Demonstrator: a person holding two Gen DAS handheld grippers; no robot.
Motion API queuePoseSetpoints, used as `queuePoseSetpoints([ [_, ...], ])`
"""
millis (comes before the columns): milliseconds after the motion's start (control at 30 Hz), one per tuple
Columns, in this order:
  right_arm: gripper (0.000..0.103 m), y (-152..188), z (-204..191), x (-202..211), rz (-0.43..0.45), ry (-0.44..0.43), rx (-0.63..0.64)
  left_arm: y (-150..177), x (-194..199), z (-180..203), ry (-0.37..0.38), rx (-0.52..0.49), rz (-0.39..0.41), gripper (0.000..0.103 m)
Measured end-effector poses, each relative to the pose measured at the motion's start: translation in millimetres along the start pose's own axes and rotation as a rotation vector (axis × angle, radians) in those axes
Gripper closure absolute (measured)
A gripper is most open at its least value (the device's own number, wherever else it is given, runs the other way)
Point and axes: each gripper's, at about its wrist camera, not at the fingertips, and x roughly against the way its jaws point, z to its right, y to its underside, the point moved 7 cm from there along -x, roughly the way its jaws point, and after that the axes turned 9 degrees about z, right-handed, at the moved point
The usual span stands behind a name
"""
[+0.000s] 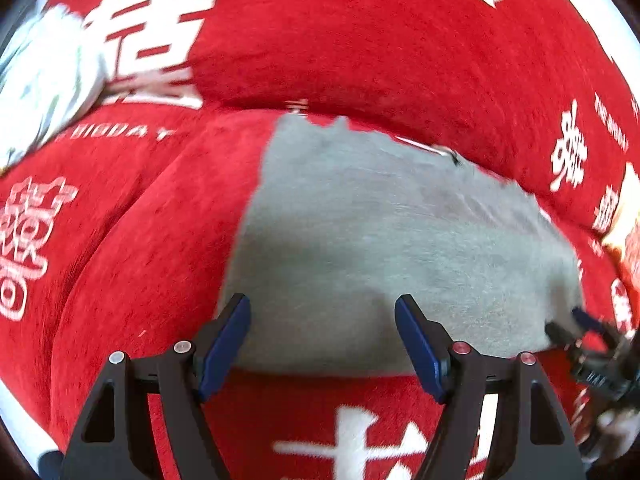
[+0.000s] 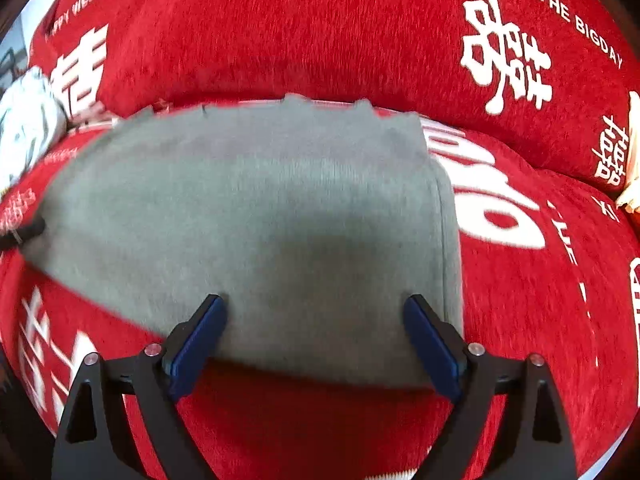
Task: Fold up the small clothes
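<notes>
A small grey garment [image 1: 392,240] lies flat on a red sofa seat; it also shows in the right wrist view [image 2: 260,208]. My left gripper [image 1: 322,312] is open, its blue-padded fingers spread over the garment's near left edge. My right gripper [image 2: 316,312] is open over the garment's near right edge. The right gripper also shows at the far right of the left wrist view [image 1: 588,340]. The left gripper's tip shows at the left edge of the right wrist view [image 2: 24,232].
The red sofa cover [image 2: 520,300] carries white characters and lettering, with a back cushion [image 1: 360,32] behind the seat. A pale crumpled cloth [image 1: 36,88] lies at the left, also in the right wrist view [image 2: 24,128]. A cream object [image 2: 632,160] sits at the far right.
</notes>
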Motion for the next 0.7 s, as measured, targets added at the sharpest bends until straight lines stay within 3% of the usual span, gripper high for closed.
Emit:
queuePoseSetpoints([
  [133, 0.010, 2.9, 8.6, 21.5, 0.016, -0.008, -0.071, 6.0, 15.9, -33.3, -0.016, 0.106, 0.006, 0.027],
  [267, 0.010, -5.0, 4.5, 38.1, 0.074, -0.008, -0.098, 18.3, 8.3, -56.4, 0.129, 0.286, -0.033, 0.027],
  [433, 0.010, -13.6, -19.0, 32.2, 0.073, -0.042, -0.062, 6.9, -6.2, -44.9, 0.250, 0.329, -0.037, 0.027],
  [533, 0.010, -16.9, -34.0, 25.5, 0.061, -0.057, -0.041, -2.6, -20.9, -33.1, 0.265, 0.332, -0.035, 0.028],
  [567, 0.010, -18.3, -38.4, 22.7, 0.056, -0.063, -0.036, -5.0, -24.3, -30.6, 0.274, 0.337, -0.035, 0.035],
  [600, 0.010, -20.4, -42.4, 20.4, 0.050, -0.069, -0.033, -8.6, -31.3, -28.1, 0.292, 0.352, -0.040, 0.050],
  [667, 0.010, -29.0, -53.1, 14.7, 0.037, -0.086, -0.016, -9.5, -46.1, -25.2, 0.332, 0.384, -0.077, 0.068],
  [700, 0.010, -33.1, -57.1, 12.9, 0.033, -0.095, -0.010, -10.2, -49.2, -24.7, 0.343, 0.397, -0.075, 0.069],
])
